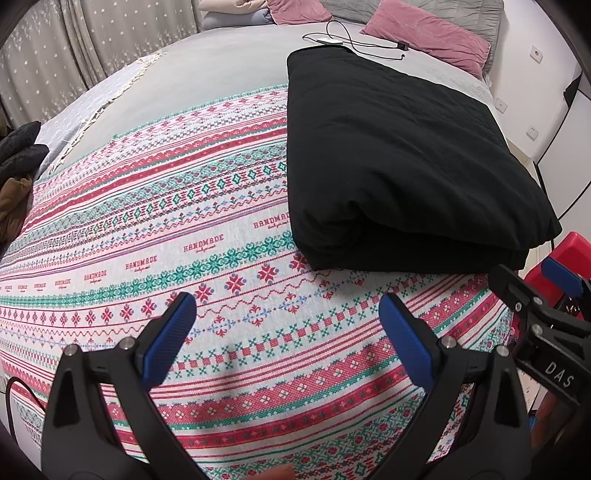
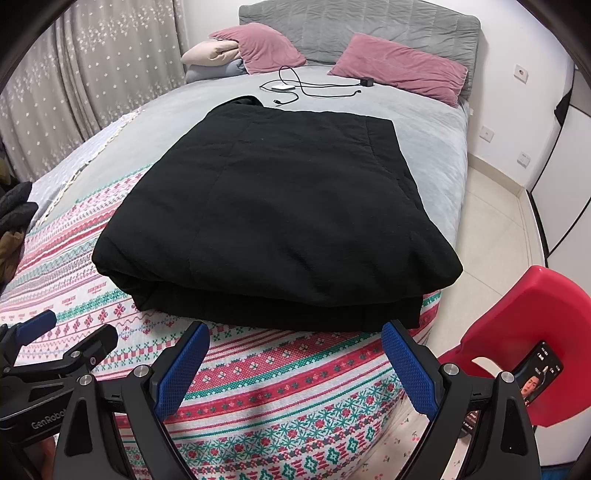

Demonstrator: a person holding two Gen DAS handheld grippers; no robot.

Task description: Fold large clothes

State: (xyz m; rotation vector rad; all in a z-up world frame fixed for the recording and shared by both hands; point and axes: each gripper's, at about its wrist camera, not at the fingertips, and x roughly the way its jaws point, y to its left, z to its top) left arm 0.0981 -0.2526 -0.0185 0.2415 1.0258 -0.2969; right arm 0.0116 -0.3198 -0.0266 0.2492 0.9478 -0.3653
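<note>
Bulky black padded garment (image 2: 273,221), folded into a thick rectangle, lies on the red-green patterned knit blanket (image 1: 207,236) covering the bed. Left gripper (image 1: 288,328) and right gripper (image 2: 295,354) hover near its front edge, jaws spread, empty.

The bed (image 2: 424,122) is being viewed by both wrist cameras from its near end, low and close, facing the far headboard (image 2: 362,29); the black folded garment (image 1: 399,166) is being shared.
</note>
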